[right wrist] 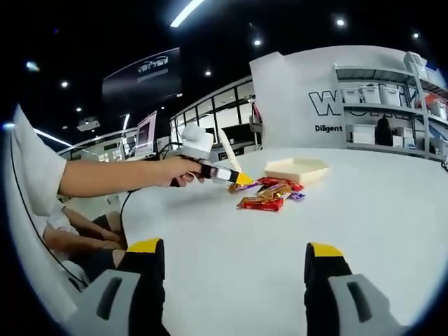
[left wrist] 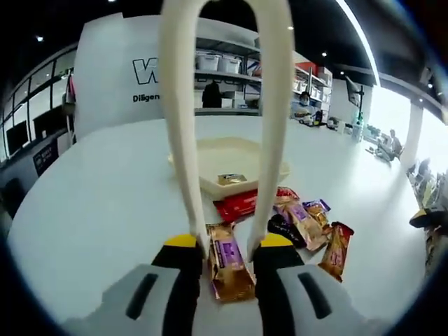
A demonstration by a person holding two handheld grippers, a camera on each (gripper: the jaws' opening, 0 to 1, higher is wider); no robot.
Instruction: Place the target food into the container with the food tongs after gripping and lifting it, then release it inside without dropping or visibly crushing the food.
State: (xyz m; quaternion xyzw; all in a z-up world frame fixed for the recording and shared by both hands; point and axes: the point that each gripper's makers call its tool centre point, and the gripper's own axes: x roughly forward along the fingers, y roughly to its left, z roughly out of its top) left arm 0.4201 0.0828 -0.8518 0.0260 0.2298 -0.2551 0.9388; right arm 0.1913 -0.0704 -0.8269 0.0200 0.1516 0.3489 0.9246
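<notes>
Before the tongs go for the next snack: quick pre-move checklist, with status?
1. Tongs seated in the left gripper: ok, both arms rise from between the jaws.
2. Tongs free of food: cannot tell, the tips run out of the top of the left gripper view.
3. Tray within the tongs' line, rim unobstructed: ok; one packet already lies inside.
4. Target reachable: ok, the snack pile lies on the white table just in front of the tray.
5. Right gripper out of the way: ok, open, holding nothing, well back from the pile.
</notes>
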